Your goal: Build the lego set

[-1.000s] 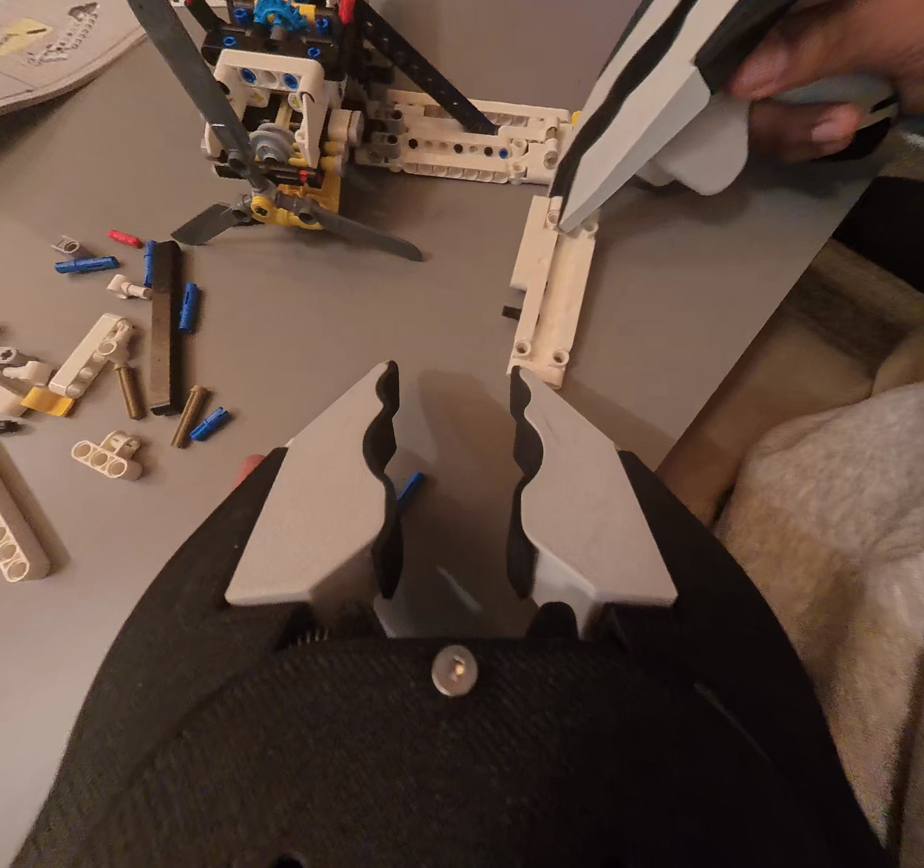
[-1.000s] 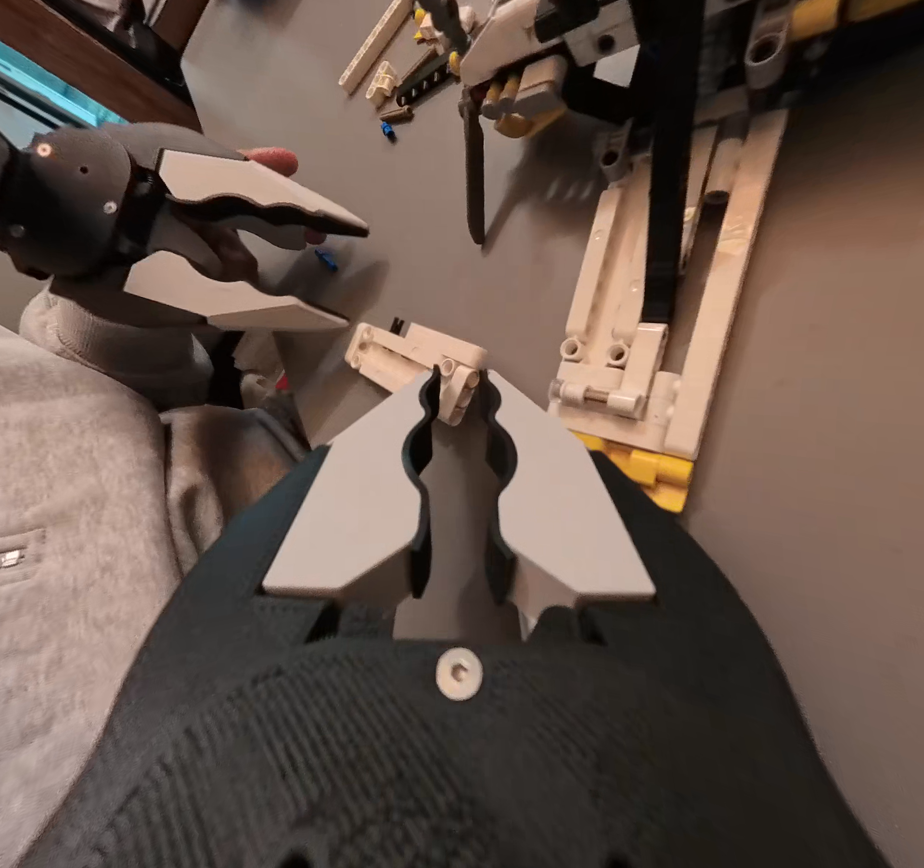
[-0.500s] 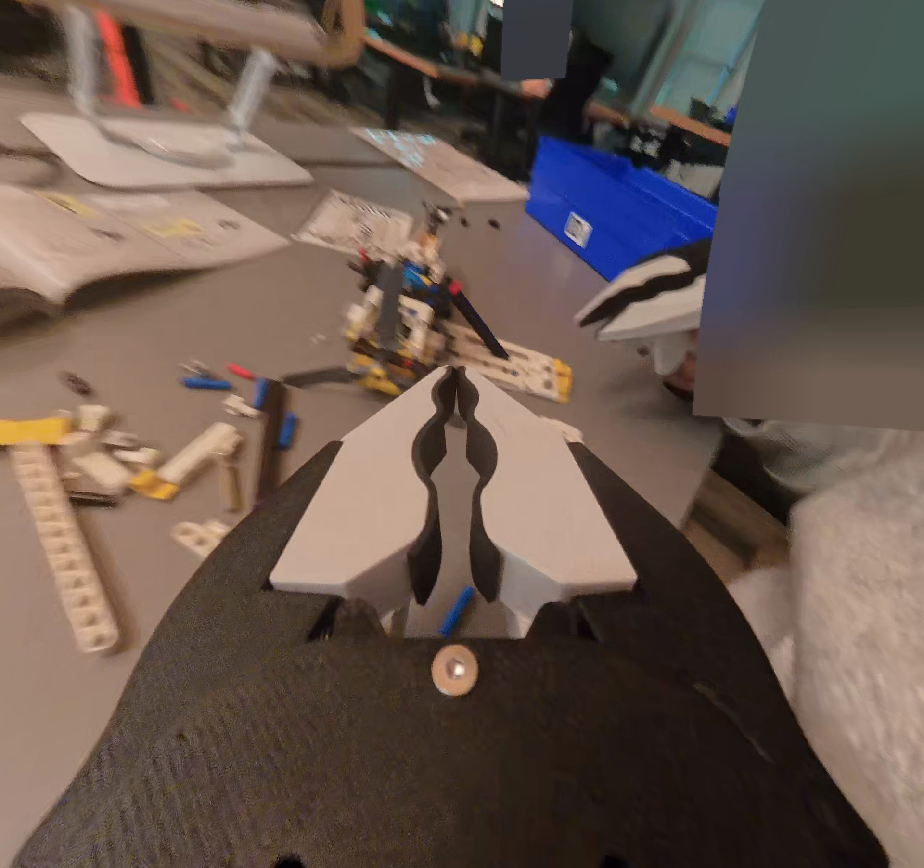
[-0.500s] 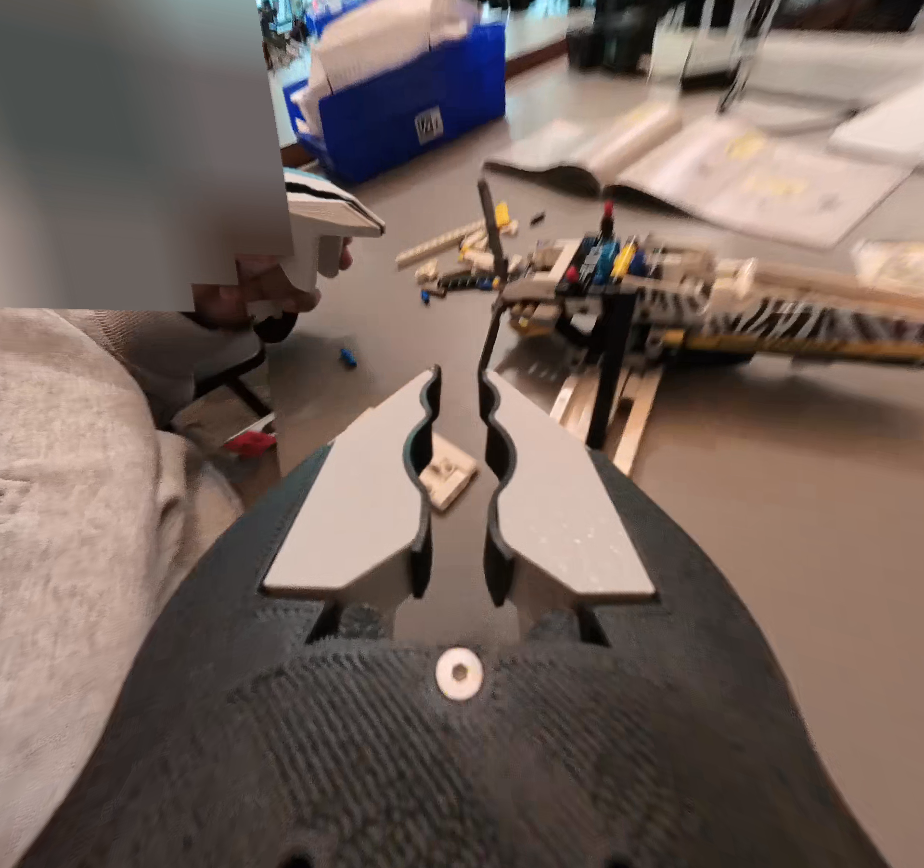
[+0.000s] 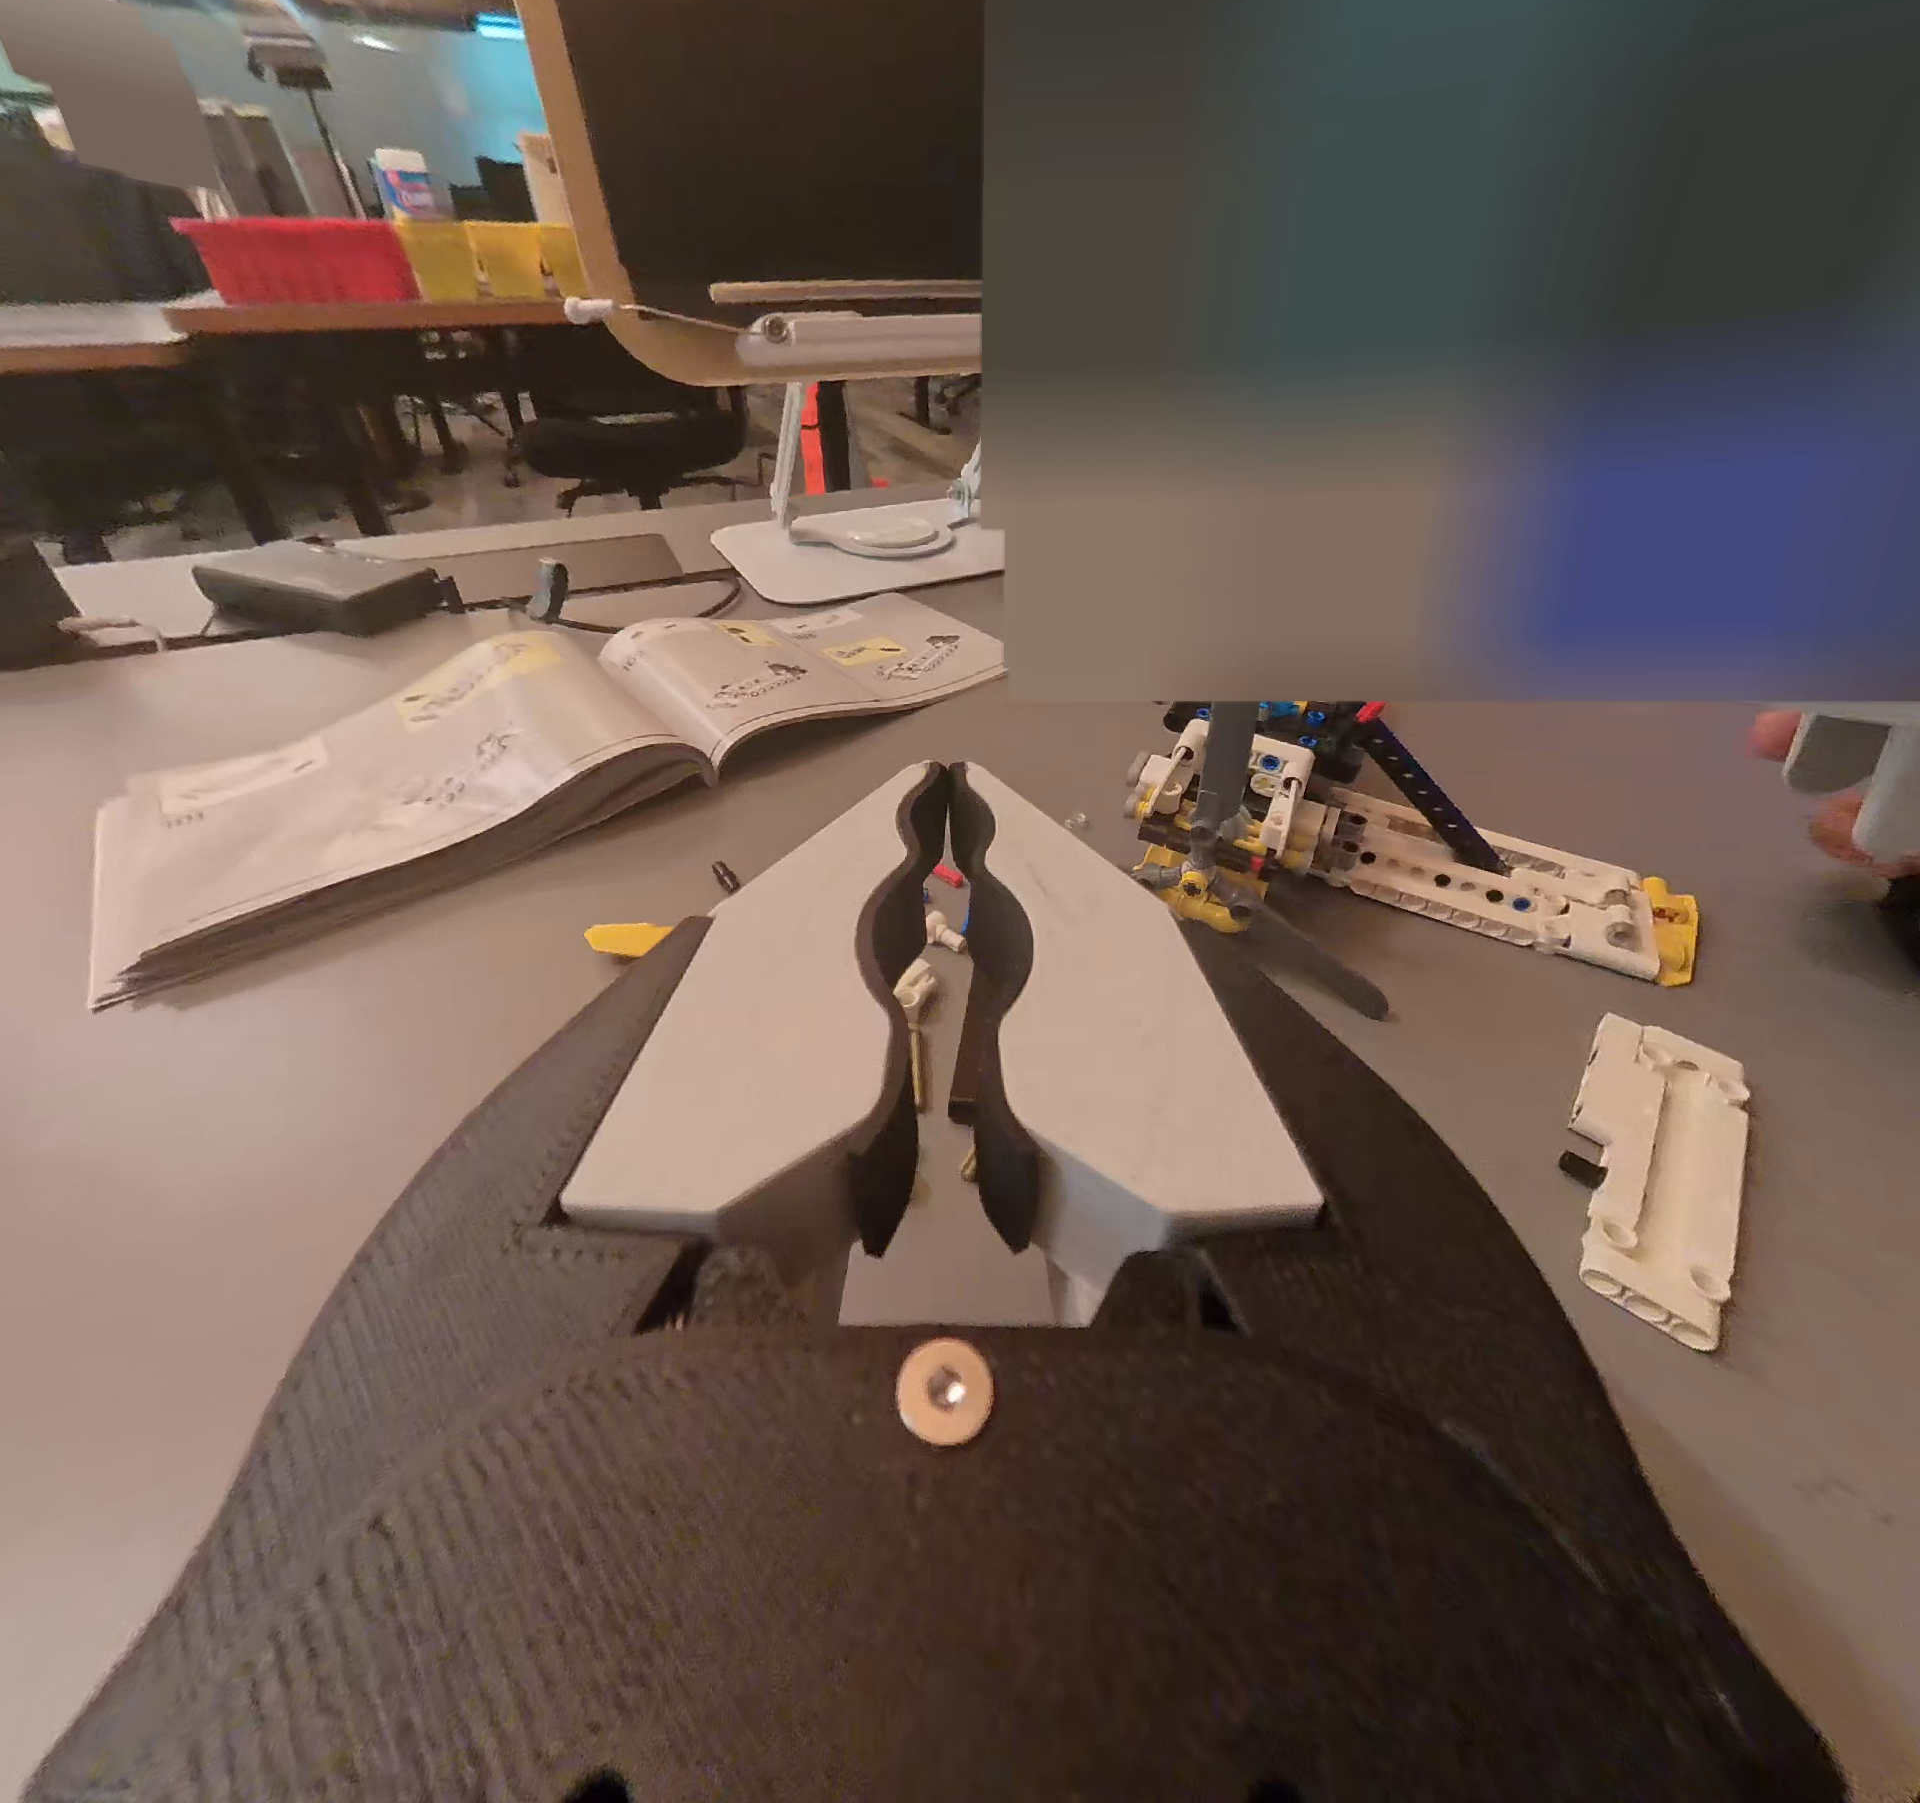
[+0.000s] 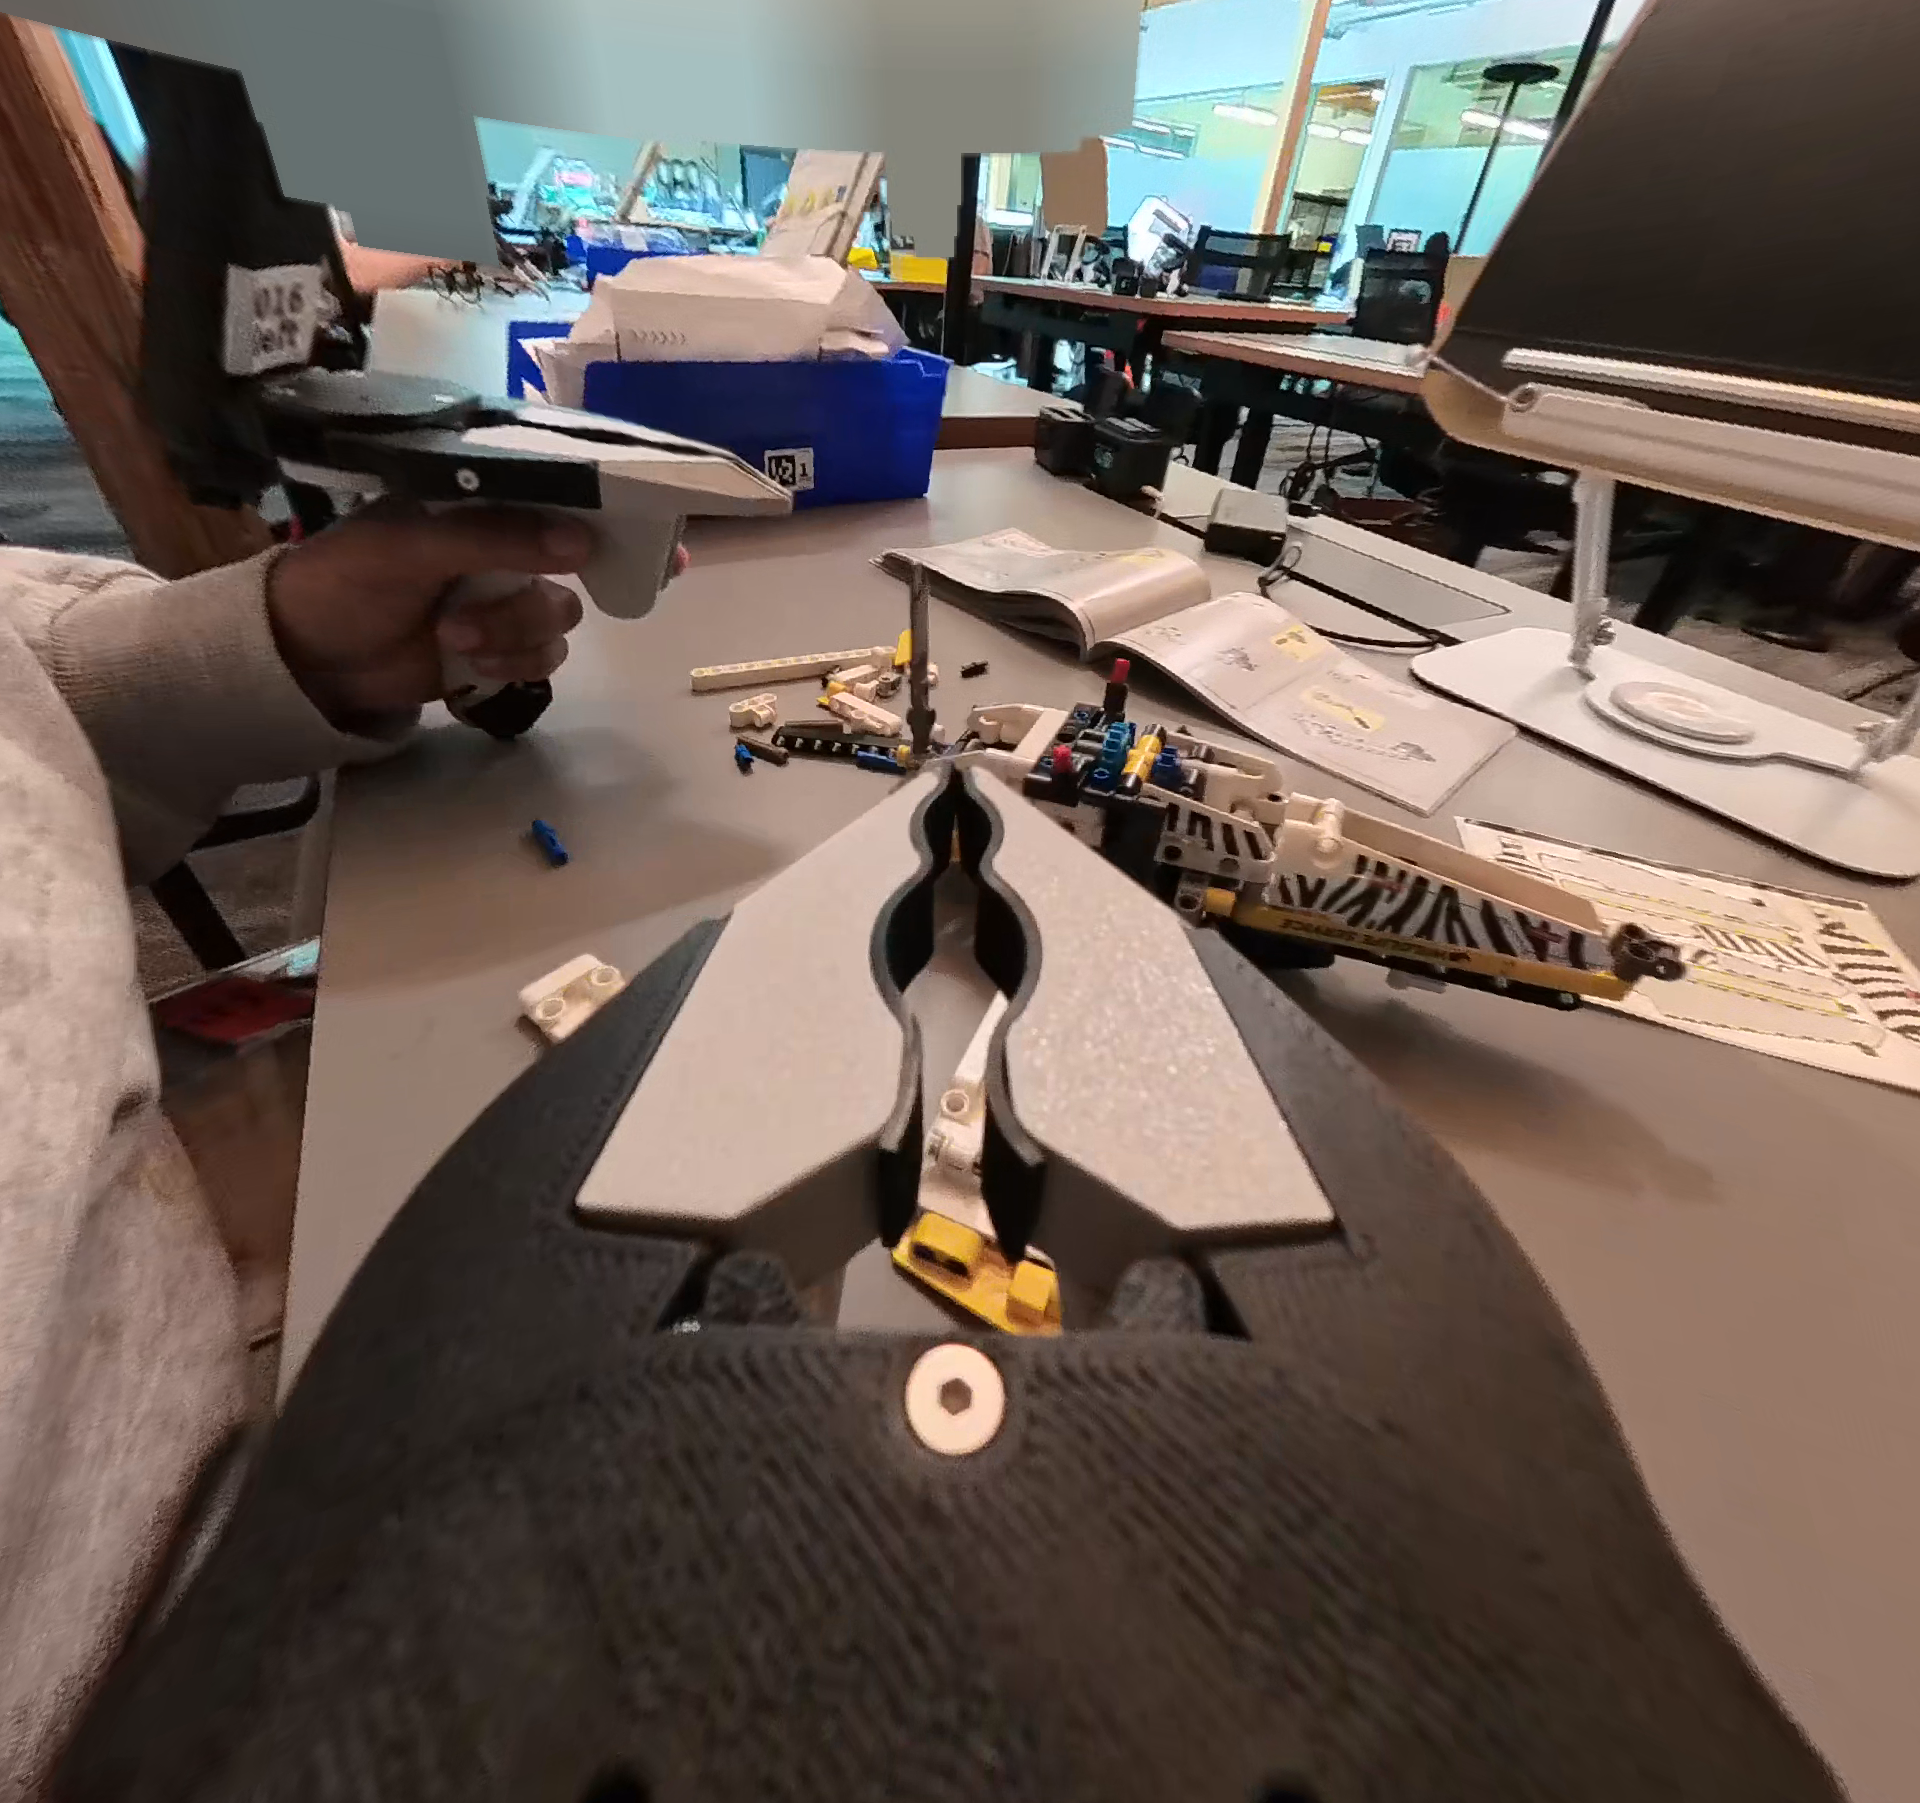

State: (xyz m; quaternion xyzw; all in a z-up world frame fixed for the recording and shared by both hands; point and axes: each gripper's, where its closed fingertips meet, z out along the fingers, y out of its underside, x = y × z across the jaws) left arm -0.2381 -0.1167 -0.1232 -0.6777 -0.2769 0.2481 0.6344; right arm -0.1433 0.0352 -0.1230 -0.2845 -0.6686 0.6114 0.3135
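The grey worktop (image 6: 1558,1234) fills the lower half of both views, with a monitor stand at the upper right of the right wrist view and an open instruction booklet (image 5: 416,766) at the left of the left wrist view. The half-built lego model (image 6: 1299,849), a long body with striped stickers and a dark upright blade, lies right of centre in the right wrist view; in the left wrist view it sits just right of centre. A separate white panel (image 5: 1662,1171) lies flat at the right of the left wrist view, well apart from the model, and loose small pieces (image 6: 821,704) are scattered at the centre of the right wrist view, with one blue pin (image 6: 549,841) alone at centre left. Both tools are raised off the surface and hold nothing. The left hand-held gripper (image 5: 948,777) has its tips together; the right hand-held gripper (image 6: 961,787) also has its tips nearly meeting with nothing between them. From here, I judge the main risk to be that a sweeping descent knocks the tall blade or scatters the small pins, since closed tips must reopen before any pick.
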